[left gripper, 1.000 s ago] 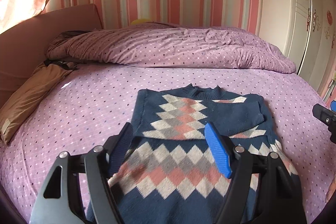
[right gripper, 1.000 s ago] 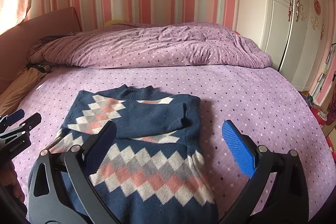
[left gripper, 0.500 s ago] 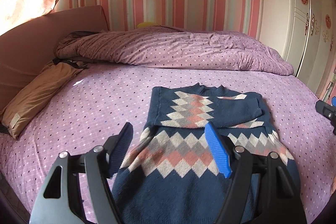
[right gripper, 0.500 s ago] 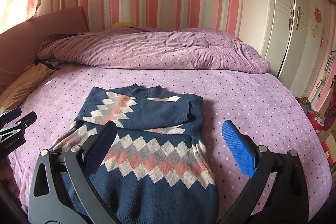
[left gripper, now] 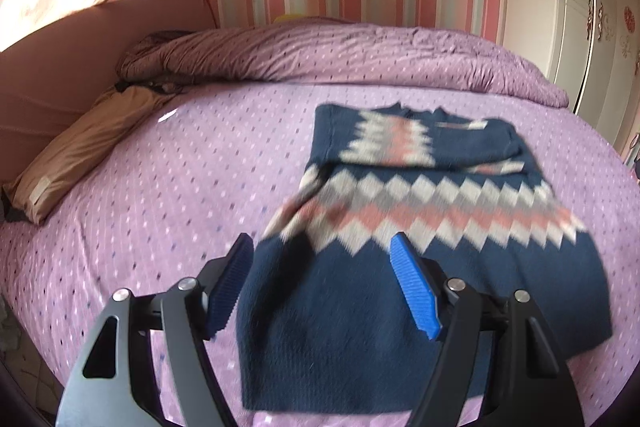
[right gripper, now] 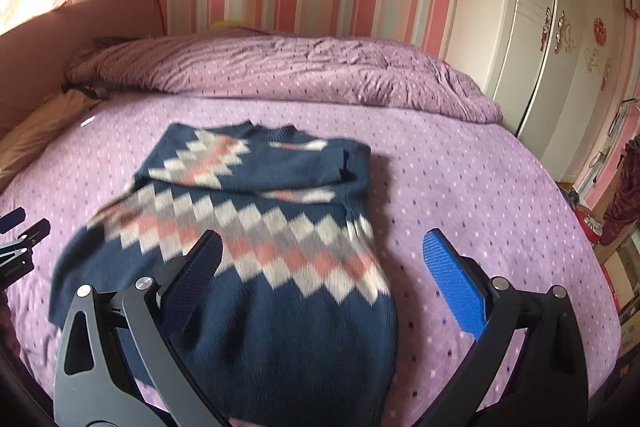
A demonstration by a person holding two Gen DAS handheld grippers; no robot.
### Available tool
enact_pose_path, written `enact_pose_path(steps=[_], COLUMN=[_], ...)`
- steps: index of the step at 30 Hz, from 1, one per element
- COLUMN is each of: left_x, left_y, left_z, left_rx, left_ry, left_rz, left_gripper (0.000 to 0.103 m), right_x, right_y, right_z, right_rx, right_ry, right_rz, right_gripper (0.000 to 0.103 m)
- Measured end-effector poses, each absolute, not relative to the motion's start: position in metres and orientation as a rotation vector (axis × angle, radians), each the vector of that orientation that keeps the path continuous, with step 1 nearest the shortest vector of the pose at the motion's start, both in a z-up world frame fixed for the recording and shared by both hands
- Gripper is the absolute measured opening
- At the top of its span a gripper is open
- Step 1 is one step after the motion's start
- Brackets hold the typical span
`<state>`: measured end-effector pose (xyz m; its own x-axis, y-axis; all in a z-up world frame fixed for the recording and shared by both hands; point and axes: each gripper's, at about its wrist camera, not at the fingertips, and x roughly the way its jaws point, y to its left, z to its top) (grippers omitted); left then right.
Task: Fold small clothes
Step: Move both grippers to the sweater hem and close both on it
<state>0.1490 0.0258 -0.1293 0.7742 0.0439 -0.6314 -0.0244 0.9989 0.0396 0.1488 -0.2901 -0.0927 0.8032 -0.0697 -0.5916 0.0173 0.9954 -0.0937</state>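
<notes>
A navy sweater [left gripper: 400, 267] with white, pink and grey diamonds lies flat on the purple dotted bed [left gripper: 160, 187], collar away from me, both sleeves folded across the chest. My left gripper [left gripper: 324, 287] is open and empty, held above the sweater's lower left part. My right gripper [right gripper: 324, 275] is open and empty above the sweater [right gripper: 256, 247], over its lower right part. The left gripper's tip [right gripper: 16, 239] shows at the left edge of the right wrist view.
A rumpled purple duvet [left gripper: 340, 55] lies across the far side of the bed. A tan pillow [left gripper: 80, 151] and the pink headboard [left gripper: 80, 47] are at the left. White wardrobe doors [right gripper: 552, 47] stand at the right.
Both grippers have drawn back toward the sweater's hem and the near bed edge, staying open. The sweater has not changed shape.
</notes>
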Motion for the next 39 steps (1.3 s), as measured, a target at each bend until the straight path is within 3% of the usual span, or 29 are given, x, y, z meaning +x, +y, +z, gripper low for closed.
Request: enact_pose_path(steps=[10, 13, 16, 22, 25, 32, 35, 36, 39], left_x=[0.1, 0.087, 0.078, 0.069, 0.069, 0.067, 0.066, 0.066, 0.066], left_y=[0.052, 0.054, 0.057, 0.056, 0.06, 0.079, 0.086, 0.087, 0.091], left_z=[-0.169, -0.177, -0.184, -0.2, -0.21, -0.229, -0.232, -0.233, -0.234], left_rx=[0.037, 0.051, 0.036, 0.038, 0.045, 0.02, 0.006, 0.005, 0.005], left_ry=[0.681, 0.671, 0.668, 0.676, 0.687, 0.718, 0.72, 0.72, 0.721], left_rz=[0.069, 0.072, 0.076, 0.07, 0.079, 0.095, 0.084, 0.083, 0.085], left_gripper=[0.072, 0.072, 0.072, 0.072, 0.072, 0.072, 0.072, 0.072, 0.072], right_x=[0.101, 0.085, 0.073, 0.062, 0.063, 0.067, 0.068, 0.067, 0.065], right_y=[-0.316, -0.334, -0.345, -0.355, -0.358, -0.36, -0.358, -0.358, -0.357], right_z=[-0.148, -0.174, -0.199, -0.232, -0.248, -0.268, -0.267, -0.265, -0.258], right_rx=[-0.046, -0.004, 0.031, 0.072, 0.083, 0.133, 0.155, 0.158, 0.161], right_ry=[0.693, 0.733, 0.774, 0.818, 0.853, 0.892, 0.888, 0.883, 0.851], right_rz=[-0.069, -0.076, -0.071, -0.089, -0.091, -0.08, -0.048, -0.044, -0.037], right_gripper=[0.099, 0.093, 0.081, 0.08, 0.075, 0.049, 0.015, 0.009, 0.008])
